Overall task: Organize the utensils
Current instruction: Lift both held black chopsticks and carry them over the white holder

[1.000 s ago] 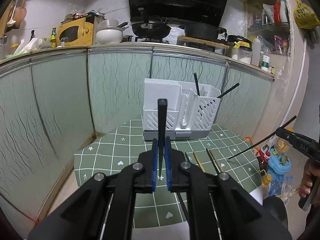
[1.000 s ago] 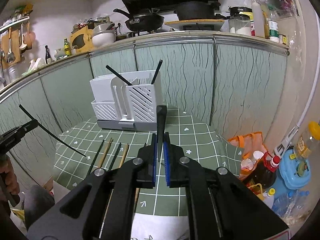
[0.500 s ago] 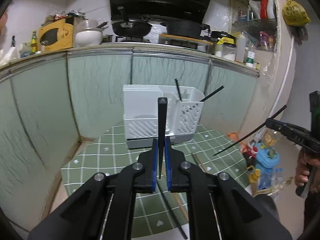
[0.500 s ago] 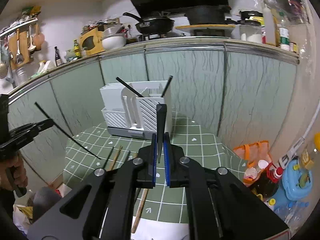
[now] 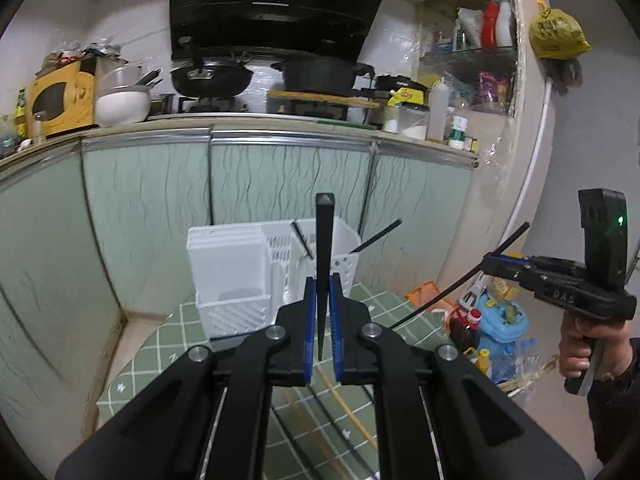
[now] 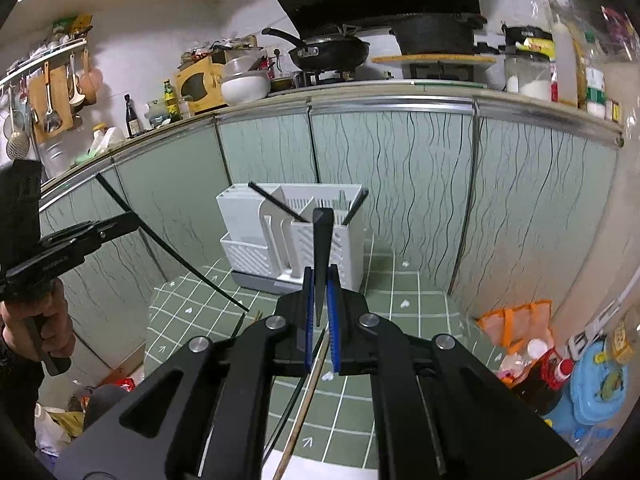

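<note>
Both grippers are rising since a second ago. Left gripper [image 5: 322,322] and right gripper [image 6: 320,306] are each pinching a slim black chopstick [image 5: 322,264]; the slotted white plastic rack [image 6: 296,236] is sitting at twelve o'clock on the green checked table [image 6: 400,320].

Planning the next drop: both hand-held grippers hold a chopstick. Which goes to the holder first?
Right, marginally: the slotted compartment sits at the holder's end nearer the right hand-held gripper. The left hand-held gripper looks lined up too.
</note>
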Tool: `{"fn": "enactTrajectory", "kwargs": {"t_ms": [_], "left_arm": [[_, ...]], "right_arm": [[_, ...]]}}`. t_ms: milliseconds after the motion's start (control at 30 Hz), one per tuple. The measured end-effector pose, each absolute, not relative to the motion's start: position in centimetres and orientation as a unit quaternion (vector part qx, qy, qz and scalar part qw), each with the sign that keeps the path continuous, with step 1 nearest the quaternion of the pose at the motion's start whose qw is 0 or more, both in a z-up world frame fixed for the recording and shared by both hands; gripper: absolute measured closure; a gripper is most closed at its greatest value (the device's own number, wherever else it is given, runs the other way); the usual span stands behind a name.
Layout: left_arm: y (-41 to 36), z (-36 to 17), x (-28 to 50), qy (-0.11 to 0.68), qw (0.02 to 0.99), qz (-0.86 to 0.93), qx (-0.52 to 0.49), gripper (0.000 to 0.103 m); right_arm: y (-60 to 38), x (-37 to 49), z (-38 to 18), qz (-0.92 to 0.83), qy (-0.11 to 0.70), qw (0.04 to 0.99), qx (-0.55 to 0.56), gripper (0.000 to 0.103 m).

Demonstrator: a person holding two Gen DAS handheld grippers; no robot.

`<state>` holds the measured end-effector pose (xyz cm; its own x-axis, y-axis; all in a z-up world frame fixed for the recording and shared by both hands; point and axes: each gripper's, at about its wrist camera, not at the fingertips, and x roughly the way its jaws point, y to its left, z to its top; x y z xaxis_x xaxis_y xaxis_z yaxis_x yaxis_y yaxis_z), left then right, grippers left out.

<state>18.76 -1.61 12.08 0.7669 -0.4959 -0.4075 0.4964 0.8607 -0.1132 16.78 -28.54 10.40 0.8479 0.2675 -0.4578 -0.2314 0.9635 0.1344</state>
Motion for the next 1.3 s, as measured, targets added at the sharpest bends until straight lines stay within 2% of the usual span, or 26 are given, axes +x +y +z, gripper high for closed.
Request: {"fn": "enactTrajectory", "kwargs": {"t_ms": [767, 1100, 1300], "left_arm": [[-6.0, 18.2, 27.3, 0.195, 0.941, -0.276, -0.007, 0.095], [-6.7, 17.7, 30.6, 0.19, 0.942, -0.277, -0.016, 0.095], [-6.1, 19.2, 31.7, 0.182, 0.941, -0.284, -0.04, 0.095]], "right_arm": [[-29.4, 23.8, 17.1, 0.152, 0.214, 0.964, 0.037, 0.097], [-29.8, 28.1, 16.6, 0.148, 0.223, 0.963, 0.036, 0.097], [-30.2, 29.3, 16.4, 0.146, 0.225, 0.962, 0.041, 0.097]]}}
